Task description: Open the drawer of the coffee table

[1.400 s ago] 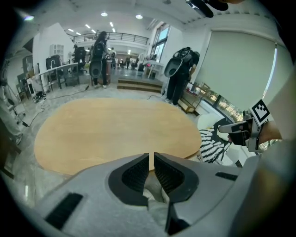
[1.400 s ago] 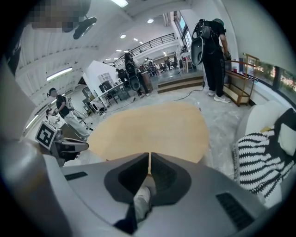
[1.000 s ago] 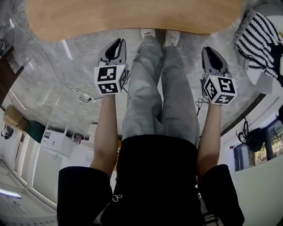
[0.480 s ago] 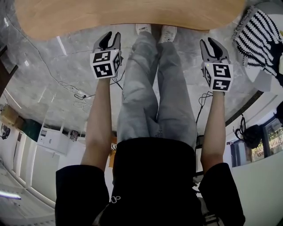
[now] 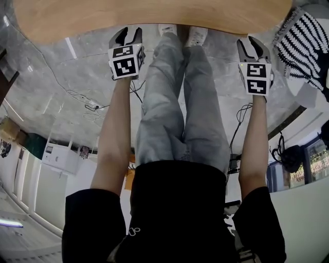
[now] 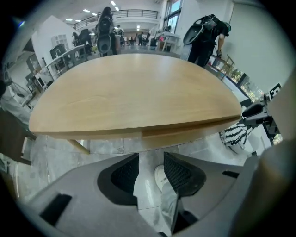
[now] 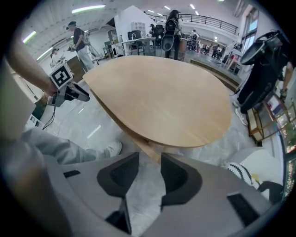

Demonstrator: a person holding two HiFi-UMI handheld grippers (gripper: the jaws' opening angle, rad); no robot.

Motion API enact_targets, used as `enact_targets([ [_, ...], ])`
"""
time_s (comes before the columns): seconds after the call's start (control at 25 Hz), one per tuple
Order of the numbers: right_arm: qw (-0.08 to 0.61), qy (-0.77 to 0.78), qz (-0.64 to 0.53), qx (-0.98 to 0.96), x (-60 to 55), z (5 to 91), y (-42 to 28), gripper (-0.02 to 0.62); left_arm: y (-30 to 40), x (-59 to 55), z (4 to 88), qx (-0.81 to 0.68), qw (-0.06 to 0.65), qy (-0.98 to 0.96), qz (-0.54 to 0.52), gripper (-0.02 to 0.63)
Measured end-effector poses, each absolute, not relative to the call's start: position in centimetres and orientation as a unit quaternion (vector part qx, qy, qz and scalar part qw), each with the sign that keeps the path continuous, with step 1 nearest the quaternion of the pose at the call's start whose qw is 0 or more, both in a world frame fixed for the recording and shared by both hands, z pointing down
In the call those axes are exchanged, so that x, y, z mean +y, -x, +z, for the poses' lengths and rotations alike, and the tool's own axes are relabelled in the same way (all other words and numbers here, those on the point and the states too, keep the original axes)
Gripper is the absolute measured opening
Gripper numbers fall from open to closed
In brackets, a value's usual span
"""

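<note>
Along frame top: coffee table (image 5: 154, 15), long axis left-right; left gripper (image 5: 126, 32), right gripper (image 5: 251, 41) just opened wide, empty.

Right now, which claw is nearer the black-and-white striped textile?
Right. The right claw hangs close beside the striped textile; the left claw is beyond the person's legs, on the far side.

The person wears a black short-sleeved top (image 5: 177, 215), light grey trousers (image 5: 177, 108) and white shoes (image 5: 198, 35), while the left hand-held gripper (image 5: 128, 34) and the right hand-held gripper (image 5: 252, 44) are grey shells with dark pads (image 6: 180, 173), each carrying a white cube (image 5: 126, 61) printed with black square markers.
</note>
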State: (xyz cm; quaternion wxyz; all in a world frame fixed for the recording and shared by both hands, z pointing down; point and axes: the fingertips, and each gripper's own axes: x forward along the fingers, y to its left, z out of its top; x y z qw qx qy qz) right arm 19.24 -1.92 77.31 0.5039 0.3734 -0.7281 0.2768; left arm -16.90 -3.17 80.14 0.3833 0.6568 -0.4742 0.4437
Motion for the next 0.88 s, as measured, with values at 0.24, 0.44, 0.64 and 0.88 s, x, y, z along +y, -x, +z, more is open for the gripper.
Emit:
enact_targets([
  [0.24,0.519,-0.36,0.265,-0.729,-2.5,78.4,-19.2,0.132,17.2,-3.7,80.9,-0.476,0.377,-0.655,0.45,0.152],
  [0.44,0.521,-0.35,0.267,-0.731,-2.7,79.0,-19.1,0.14,17.0,-4.8,81.2,-0.465,0.37,-0.666,0.451,0.156],
  [0.64,0.522,-0.344,0.268,-0.733,-2.8,79.3,-19.2,0.144,16.4,-5.5,81.2,-0.451,0.37,-0.674,0.453,0.156],
  [0.88,0.526,-0.325,0.272,-0.738,-3.0,79.9,-19.0,0.155,16.1,-5.6,81.2,-0.428,0.364,-0.681,0.469,0.155],
])
